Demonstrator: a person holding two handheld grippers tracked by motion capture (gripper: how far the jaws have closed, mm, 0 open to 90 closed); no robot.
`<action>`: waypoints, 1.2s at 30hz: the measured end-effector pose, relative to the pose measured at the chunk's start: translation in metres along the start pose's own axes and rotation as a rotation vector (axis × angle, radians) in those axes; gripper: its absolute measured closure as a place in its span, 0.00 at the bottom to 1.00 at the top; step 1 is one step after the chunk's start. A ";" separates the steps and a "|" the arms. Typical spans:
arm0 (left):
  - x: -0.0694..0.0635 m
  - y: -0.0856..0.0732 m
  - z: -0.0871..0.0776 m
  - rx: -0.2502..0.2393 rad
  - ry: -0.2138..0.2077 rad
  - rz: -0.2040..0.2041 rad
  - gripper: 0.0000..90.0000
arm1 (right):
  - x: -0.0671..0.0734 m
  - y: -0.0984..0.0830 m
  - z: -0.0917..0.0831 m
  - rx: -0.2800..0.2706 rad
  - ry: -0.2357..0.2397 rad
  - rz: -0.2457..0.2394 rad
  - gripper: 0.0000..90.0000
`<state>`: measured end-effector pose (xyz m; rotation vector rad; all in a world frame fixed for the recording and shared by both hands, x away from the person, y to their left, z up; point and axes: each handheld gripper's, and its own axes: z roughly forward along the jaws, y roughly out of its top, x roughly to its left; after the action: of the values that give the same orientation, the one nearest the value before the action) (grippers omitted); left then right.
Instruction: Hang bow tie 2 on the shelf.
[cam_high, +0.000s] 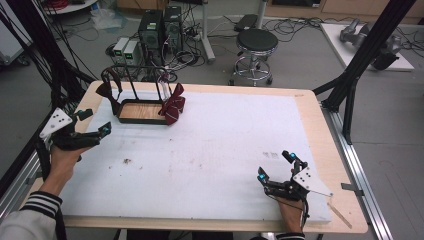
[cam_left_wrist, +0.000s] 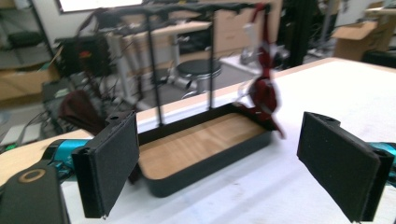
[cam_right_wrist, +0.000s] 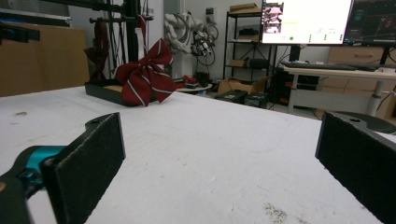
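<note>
1. Worktop (cam_high: 210, 150): white mat over a wood top, wood edge showing along the right and far sides; the middle of the mat lies open, with a few dark specks at left-centre
2. Left gripper (cam_high: 95, 122) sits at the mat's left edge, held in the person's left hand (cam_high: 62, 162), jaws spread wide, nothing between them; it points toward the stand
3. Right gripper (cam_high: 277, 167) near the front-right of the mat, held in the right hand (cam_high: 290, 207), jaws wide apart, empty
4. Black stand (cam_high: 142, 107) with a wood-floored tray base at the far-left corner of the mat, upright rods and a top bar; in the left gripper view the tray (cam_left_wrist: 205, 144) lies just ahead of the jaws, with bare mat between them
5. Red striped bow (cam_high: 173, 104) hangs at the stand's right end, draped over the tray's rim; right gripper view shows it (cam_right_wrist: 144, 77) well away across bare mat
6. Darker item (cam_high: 106, 90) hangs at the stand's left end; cannot tell what it is
7. Stool (cam_high: 256, 47) and computer boxes (cam_high: 160, 30) on the floor beyond the far edge
8. The two grippers are well apart, with open mat between them
</note>
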<state>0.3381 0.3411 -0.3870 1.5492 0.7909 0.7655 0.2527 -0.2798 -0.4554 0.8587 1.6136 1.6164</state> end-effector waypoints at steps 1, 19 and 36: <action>-0.005 -0.002 -0.002 -0.015 -0.006 -0.005 0.15 | 0.000 0.000 0.000 -0.002 -0.002 -0.003 0.01; -0.054 -0.050 -0.028 -0.106 -0.087 -0.009 0.15 | 0.001 0.000 0.000 -0.007 -0.005 -0.008 0.01; -0.068 -0.067 -0.022 -0.115 -0.095 -0.020 0.14 | 0.001 0.000 -0.001 -0.012 -0.003 0.006 0.01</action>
<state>0.2770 0.3030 -0.4536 1.4622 0.6796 0.7054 0.2513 -0.2799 -0.4558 0.8596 1.5996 1.6264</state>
